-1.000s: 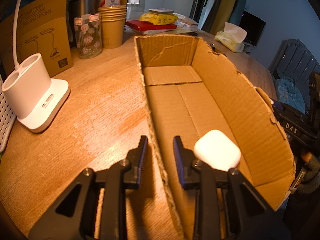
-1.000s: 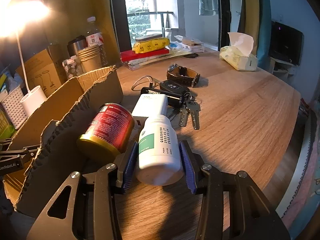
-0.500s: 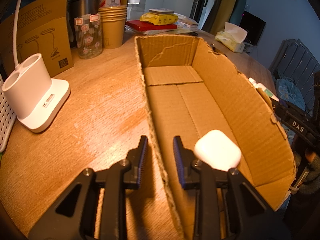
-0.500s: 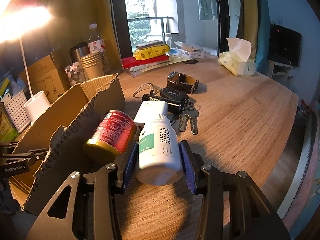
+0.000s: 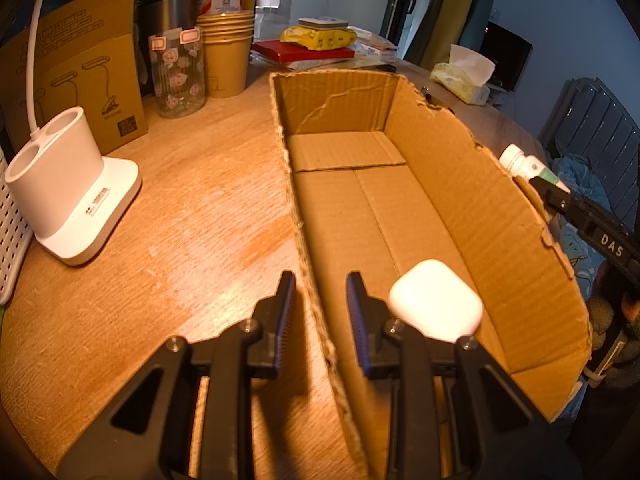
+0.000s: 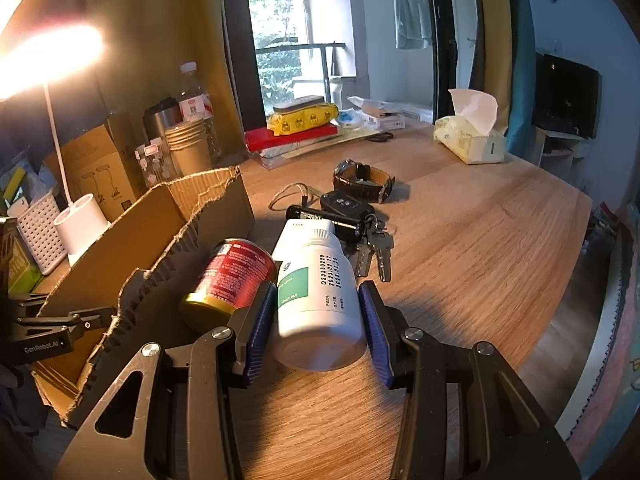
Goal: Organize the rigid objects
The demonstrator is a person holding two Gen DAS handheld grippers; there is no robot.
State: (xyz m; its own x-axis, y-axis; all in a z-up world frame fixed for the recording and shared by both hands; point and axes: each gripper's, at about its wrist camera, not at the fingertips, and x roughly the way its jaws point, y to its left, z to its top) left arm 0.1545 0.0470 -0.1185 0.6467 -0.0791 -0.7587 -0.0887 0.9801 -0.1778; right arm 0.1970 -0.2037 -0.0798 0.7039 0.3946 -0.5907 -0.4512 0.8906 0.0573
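A long open cardboard box (image 5: 460, 184) lies on the wooden table. My left gripper (image 5: 320, 284) straddles its left wall near the close end and is shut on the cardboard. Inside the box, by the near end, rests a white earbud case (image 5: 436, 306). My right gripper (image 6: 314, 296) is shut on a white pill bottle (image 6: 320, 292) with a green label, held lying along the fingers above the table. In the left wrist view the bottle (image 5: 520, 162) pokes up just outside the box's right wall. A red can (image 6: 232, 280) lies on its side against that wall's outside.
Beyond the bottle lie a bunch of keys (image 6: 374, 250), a black fob (image 6: 346, 204), a black cylinder (image 6: 324, 218) and a wristwatch (image 6: 364, 180). A tissue pack (image 6: 468, 140) sits farther back. Left of the box stand a white lamp base (image 5: 68, 188), a jar (image 5: 178, 76) and paper cups (image 5: 228, 56).
The right gripper has lifted the bottle a little off the table. The bottle now shows above the box's right wall in the left wrist view. The left gripper has kept still.
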